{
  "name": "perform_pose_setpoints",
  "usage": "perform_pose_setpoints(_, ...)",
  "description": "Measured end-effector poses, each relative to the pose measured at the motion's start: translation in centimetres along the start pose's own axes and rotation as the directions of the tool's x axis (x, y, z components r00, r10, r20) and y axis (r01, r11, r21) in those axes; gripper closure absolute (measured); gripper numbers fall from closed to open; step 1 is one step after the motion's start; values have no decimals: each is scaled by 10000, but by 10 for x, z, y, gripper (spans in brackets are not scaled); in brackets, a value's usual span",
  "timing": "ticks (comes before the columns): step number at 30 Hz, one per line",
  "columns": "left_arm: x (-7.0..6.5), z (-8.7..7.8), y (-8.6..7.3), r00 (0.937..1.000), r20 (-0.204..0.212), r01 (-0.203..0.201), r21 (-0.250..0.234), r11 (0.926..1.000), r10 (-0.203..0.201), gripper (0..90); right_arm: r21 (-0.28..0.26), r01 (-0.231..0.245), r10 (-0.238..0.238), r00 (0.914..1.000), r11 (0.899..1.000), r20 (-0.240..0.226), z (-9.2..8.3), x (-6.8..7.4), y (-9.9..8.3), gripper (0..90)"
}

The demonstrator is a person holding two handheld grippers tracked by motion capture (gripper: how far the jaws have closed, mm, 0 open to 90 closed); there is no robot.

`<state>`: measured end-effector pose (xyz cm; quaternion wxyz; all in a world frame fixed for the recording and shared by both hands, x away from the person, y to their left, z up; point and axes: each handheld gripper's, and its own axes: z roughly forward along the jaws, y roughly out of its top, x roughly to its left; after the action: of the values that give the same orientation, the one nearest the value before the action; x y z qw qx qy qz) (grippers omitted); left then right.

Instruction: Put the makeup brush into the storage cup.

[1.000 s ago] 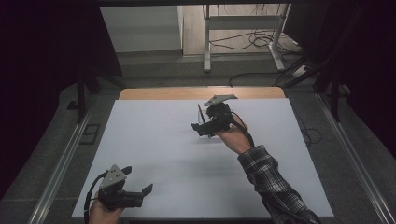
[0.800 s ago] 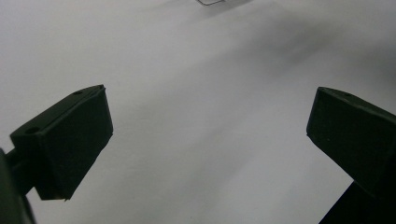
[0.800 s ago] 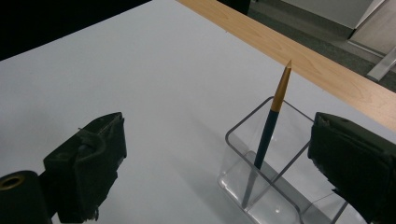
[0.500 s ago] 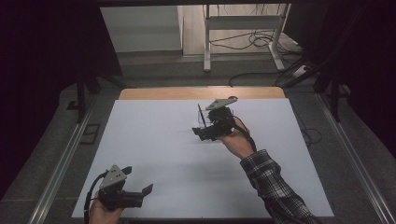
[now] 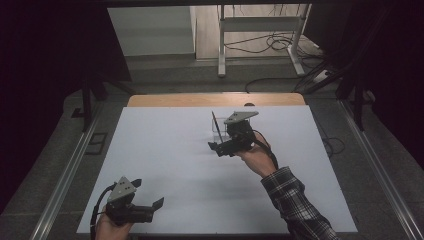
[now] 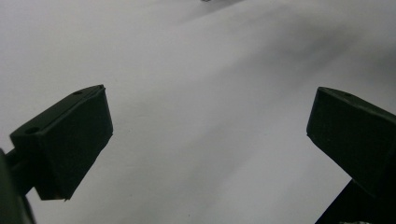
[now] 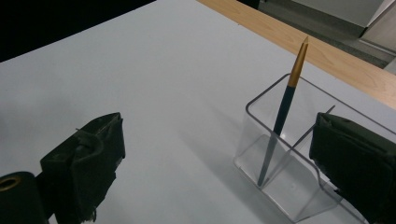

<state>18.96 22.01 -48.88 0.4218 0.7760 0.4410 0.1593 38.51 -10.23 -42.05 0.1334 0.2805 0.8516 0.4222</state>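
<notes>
Both empty, jaws spread: right hand-held gripper (image 5: pixel 216 146) beside pen holder (image 7: pixel 299 158); left hand-held gripper (image 5: pixel 156 207) near table edge.

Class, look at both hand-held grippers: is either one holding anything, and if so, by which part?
Nothing is held. The left hand-held gripper and the right hand-held gripper are both open with nothing between the jaws. The pen stands free in the clear holder.
</notes>
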Motion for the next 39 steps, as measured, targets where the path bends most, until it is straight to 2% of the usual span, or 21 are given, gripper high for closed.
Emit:
perform_pose_setpoints(21, 0, -1, 0, 10000, -83, -4, -50, 10000, 4, 7, -187, -106, 101, 9995, 9998, -287, -13, 7, -18, 23)
perform_pose_setpoints(31, 0, -1, 0, 10000, -56, -63, -81, 9999, 63, 7, -202, -234, 229, 9994, 9995, -260, -19, 7, -26, 8)
perform_pose_setpoints(39, 1, -1, 0, 10000, -56, -46, -106, 9999, 45, 7, -285, -146, 137, 9994, 9995, -310, -23, 10, -31, 0)
